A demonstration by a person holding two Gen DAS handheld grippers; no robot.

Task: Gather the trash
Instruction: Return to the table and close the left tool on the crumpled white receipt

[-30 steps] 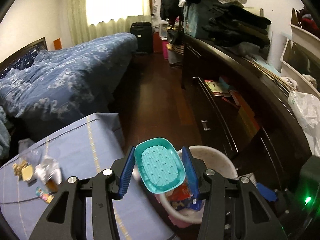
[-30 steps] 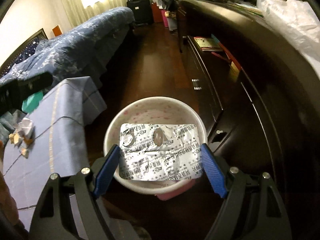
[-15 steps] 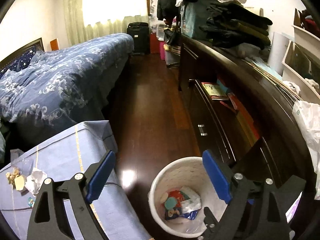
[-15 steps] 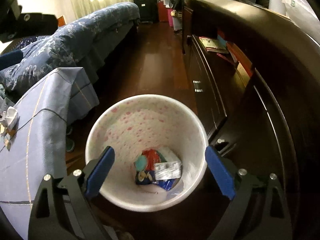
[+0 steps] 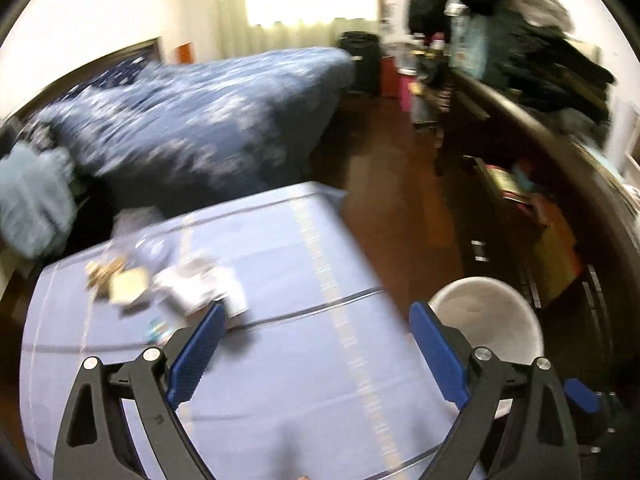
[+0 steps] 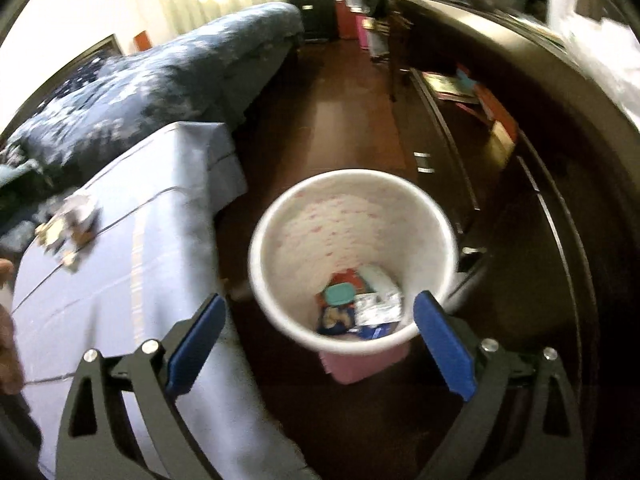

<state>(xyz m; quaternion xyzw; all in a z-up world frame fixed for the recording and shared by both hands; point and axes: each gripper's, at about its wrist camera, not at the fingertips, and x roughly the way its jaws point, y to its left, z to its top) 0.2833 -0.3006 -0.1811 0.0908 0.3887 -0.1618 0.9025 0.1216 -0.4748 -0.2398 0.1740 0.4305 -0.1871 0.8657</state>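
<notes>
A white waste bin [image 6: 352, 256] stands on the dark floor beside the table; it also shows in the left wrist view [image 5: 486, 320]. Inside lie a teal lid [image 6: 339, 294], a silver blister pack [image 6: 378, 309] and coloured wrappers. My right gripper [image 6: 318, 332] is open and empty above the bin's near rim. My left gripper [image 5: 314, 342] is open and empty above the blue tablecloth [image 5: 280, 264]. A pile of crumpled paper and scraps [image 5: 172, 280] lies on the table just beyond the left finger; it also shows in the right wrist view [image 6: 70, 224].
A bed with a blue floral cover [image 5: 192, 120] lies beyond the table. A long dark dresser [image 6: 540, 168] with open shelves runs along the right, with clothes [image 5: 532, 40] piled on it. A dark wooden floor aisle [image 5: 384, 184] runs between them.
Both grippers opened: the teal lid and the blister pack dropped into the bin. My left gripper has since swung left over the table towards the scrap pile. The right has shifted slightly left.
</notes>
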